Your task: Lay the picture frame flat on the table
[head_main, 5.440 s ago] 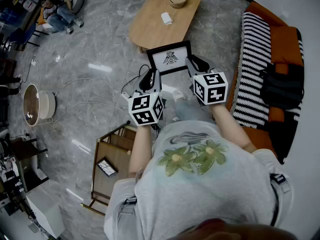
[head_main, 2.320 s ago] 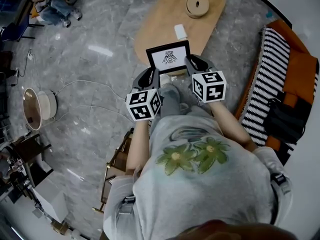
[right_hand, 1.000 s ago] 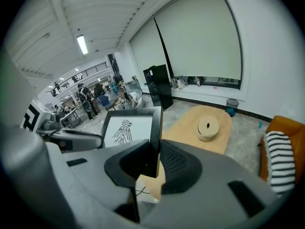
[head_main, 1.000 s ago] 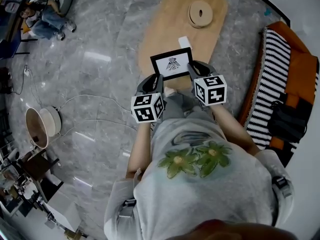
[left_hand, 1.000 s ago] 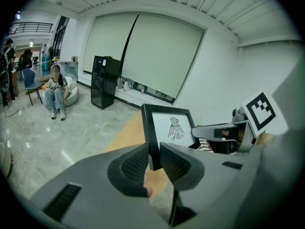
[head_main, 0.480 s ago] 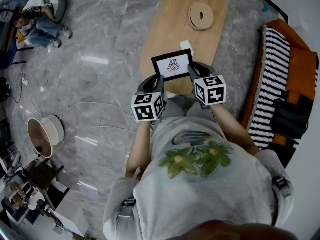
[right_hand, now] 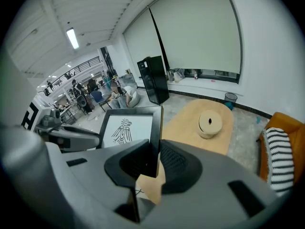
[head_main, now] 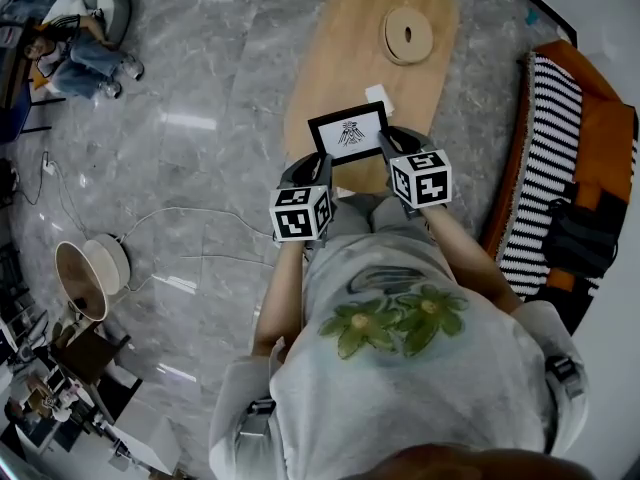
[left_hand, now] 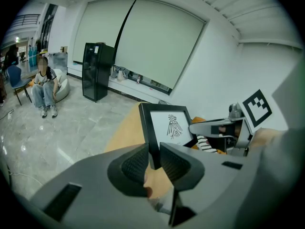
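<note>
A black picture frame [head_main: 349, 134] with a white mat and a bird drawing hangs upright above the near end of the long wooden table [head_main: 340, 58]. My left gripper [head_main: 320, 164] is shut on its left edge, and my right gripper [head_main: 385, 149] is shut on its right edge. In the left gripper view the frame [left_hand: 167, 128] stands between the dark pads, with the other gripper behind it. The right gripper view shows the frame [right_hand: 128, 128] clamped on its side bar, the table [right_hand: 190, 120] beyond.
A round wooden disc [head_main: 407, 35] lies at the table's far end and a small white object [head_main: 379, 96] sits just behind the frame. A striped and orange sofa [head_main: 545, 158] is at the right. Cables and a round basket [head_main: 88, 273] lie on the grey floor at the left.
The person has walked from the floor up to the table with the frame held in both grippers. The frame now hangs over the table's near end, still upright.
</note>
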Tool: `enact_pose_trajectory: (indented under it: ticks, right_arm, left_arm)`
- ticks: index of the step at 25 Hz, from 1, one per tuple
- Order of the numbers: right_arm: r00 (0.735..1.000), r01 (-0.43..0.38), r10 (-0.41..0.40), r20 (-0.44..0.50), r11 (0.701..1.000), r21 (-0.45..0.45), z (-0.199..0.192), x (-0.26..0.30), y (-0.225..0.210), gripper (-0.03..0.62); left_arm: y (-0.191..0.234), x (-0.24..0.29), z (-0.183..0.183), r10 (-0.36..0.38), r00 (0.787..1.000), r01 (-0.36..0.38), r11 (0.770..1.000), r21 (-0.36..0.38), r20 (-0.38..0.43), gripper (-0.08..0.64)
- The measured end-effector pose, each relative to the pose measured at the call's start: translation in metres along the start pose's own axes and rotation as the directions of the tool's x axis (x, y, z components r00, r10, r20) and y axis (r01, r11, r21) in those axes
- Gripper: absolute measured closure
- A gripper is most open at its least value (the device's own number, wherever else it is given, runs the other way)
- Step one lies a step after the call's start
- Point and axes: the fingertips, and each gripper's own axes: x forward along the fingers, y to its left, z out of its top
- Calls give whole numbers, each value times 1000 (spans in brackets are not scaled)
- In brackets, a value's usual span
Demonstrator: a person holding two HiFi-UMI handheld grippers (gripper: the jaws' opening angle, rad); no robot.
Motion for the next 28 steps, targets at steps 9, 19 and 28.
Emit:
enact_pose_trajectory:
  ticks: [9,19,28]
  right_arm:
    - [999,1,-2,-46,1000,-8,-9,17,1,514]
    - [997,-13,13,-73,1000,1,-14,32,-2,515]
    - [995,-14,17,-100,999,35,-31,47,-12,517]
  left_arm:
    - [12,10,-13,-8,999,7,1000,-19,-43,479]
    - [21,21,-17,-1,998,-1,999,-32,-67,482]
    - [24,37,-31,5,995,-9,999,-39,-100,486]
